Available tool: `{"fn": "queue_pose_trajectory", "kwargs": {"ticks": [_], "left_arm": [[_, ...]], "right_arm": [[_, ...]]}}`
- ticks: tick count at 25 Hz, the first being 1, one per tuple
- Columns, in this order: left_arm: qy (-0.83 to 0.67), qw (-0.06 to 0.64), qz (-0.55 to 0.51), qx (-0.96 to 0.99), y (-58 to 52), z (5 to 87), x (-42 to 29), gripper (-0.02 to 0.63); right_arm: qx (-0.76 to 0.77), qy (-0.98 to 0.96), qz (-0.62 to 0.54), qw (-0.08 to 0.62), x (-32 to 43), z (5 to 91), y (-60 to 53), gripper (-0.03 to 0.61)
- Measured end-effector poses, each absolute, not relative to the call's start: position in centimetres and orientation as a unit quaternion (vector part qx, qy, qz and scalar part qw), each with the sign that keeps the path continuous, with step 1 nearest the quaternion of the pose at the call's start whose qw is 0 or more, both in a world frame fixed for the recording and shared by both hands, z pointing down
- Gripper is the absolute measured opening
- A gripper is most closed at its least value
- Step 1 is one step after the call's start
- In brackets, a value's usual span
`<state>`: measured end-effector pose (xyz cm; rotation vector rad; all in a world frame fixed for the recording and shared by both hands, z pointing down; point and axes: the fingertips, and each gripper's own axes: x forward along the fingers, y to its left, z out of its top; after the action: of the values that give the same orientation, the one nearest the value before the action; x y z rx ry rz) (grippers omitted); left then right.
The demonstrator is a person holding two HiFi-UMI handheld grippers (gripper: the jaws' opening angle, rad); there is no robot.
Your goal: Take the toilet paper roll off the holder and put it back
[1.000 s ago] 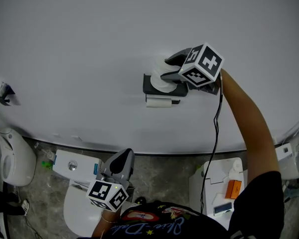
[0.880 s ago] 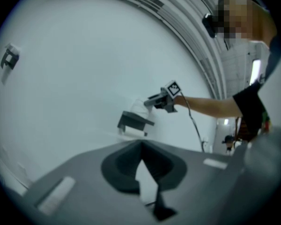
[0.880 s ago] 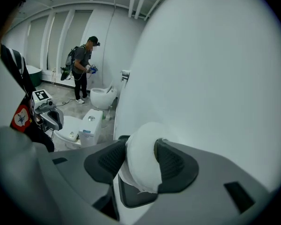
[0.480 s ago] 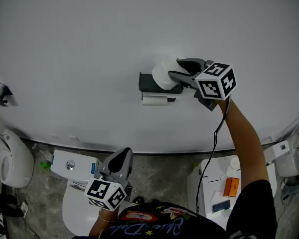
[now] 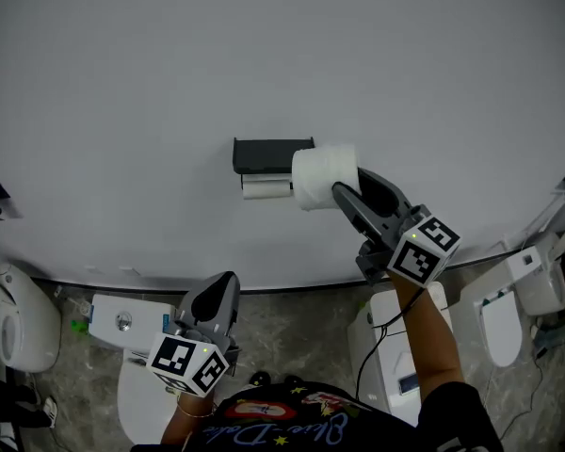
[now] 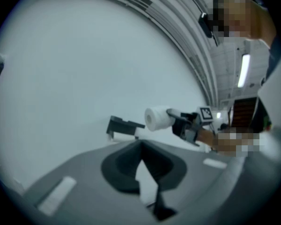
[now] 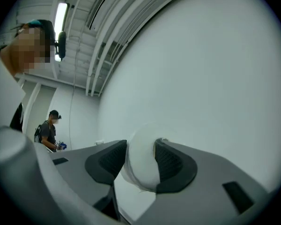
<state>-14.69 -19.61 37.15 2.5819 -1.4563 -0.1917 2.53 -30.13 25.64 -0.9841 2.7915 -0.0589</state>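
While the left gripper (image 5: 218, 292) hangs low above the toilet (image 5: 122, 323) with its jaws pressed together on nothing, the dark holder (image 5: 268, 154) sits bare on the white wall (image 5: 122, 83), a pale bar (image 5: 266, 188) just beneath it. Just right of the holder and clear of it, the toilet paper roll (image 5: 320, 175) is clamped in the right gripper (image 5: 350, 183), whose jaws have just been closing on its sides.

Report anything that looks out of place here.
The toilet paper roll is off the holder on the wall. The right tongs clamp it in mid-air just to the holder's right. Nothing looks spilled or damaged.
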Motion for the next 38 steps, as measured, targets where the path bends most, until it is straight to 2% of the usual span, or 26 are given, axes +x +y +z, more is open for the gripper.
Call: {"fn": "queue_pose_trajectory", "kwargs": {"ticks": [6, 11, 30, 38], "left_arm": [[-0.482, 0.084, -0.055, 0.871, -19.8, 37.3, -13.6, -0.002], [-0.482, 0.080, -0.041, 0.872, -19.9, 37.7, -13.4, -0.001], [-0.483, 0.073, -0.027, 0.872, -19.8, 37.9, -13.3, -0.002], [-0.483, 0.075, -0.026, 0.872, -19.6, 38.2, -13.5, -0.002]], "right_arm": [[-0.357, 0.915, -0.096, 0.164, 5.4, 30.0, -25.8, 0.199], [-0.359, 0.902, -0.135, 0.196, 6.7, 31.7, -24.1, 0.199], [-0.324, 0.912, -0.149, 0.201, 5.2, 31.2, -24.2, 0.199], [-0.303, 0.932, -0.101, 0.170, 3.3, 27.3, -27.9, 0.200]]}}
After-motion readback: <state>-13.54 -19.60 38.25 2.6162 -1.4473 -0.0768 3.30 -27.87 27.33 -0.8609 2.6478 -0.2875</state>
